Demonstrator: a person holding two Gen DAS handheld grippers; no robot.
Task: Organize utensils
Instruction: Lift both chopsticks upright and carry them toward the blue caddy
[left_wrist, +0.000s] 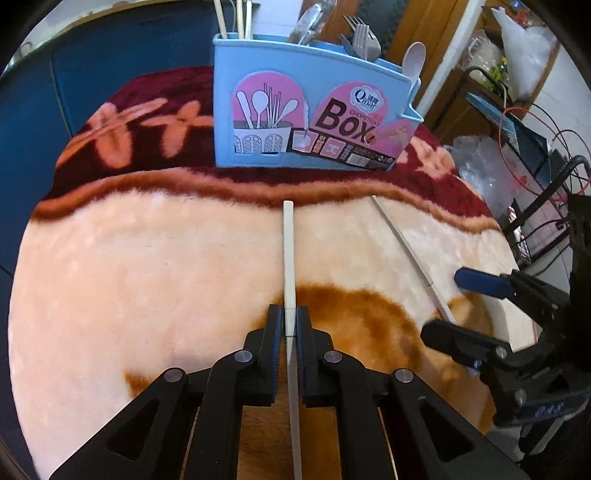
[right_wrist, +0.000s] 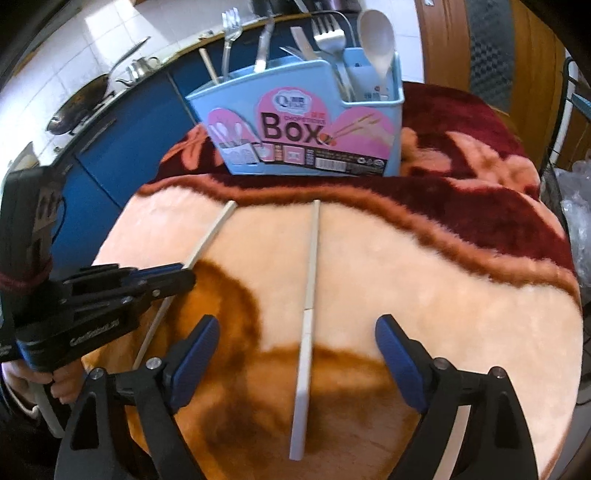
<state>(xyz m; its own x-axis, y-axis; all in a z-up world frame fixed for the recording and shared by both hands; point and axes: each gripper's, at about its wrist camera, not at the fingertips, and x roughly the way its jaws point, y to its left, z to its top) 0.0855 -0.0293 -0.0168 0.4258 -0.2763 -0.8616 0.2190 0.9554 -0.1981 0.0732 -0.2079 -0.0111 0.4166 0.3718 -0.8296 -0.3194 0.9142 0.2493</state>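
My left gripper (left_wrist: 290, 321) is shut on a cream chopstick (left_wrist: 289, 258) that points toward the blue utensil box (left_wrist: 310, 107). It also shows in the right wrist view (right_wrist: 181, 275), holding that chopstick (right_wrist: 212, 232). My right gripper (right_wrist: 297, 332) is open, its jaws straddling a second cream chopstick (right_wrist: 309, 280) that lies on the blanket. That chopstick also shows in the left wrist view (left_wrist: 402, 240), with the right gripper (left_wrist: 447, 306) around its near end. The box (right_wrist: 306, 125) holds forks, spoons and chopsticks.
A plush peach, brown and maroon blanket (left_wrist: 147, 277) covers the round table. Blue cabinets (right_wrist: 122, 147) with a wok stand behind the table. A rack with cables and plastic bags (left_wrist: 517, 122) stands to the right.
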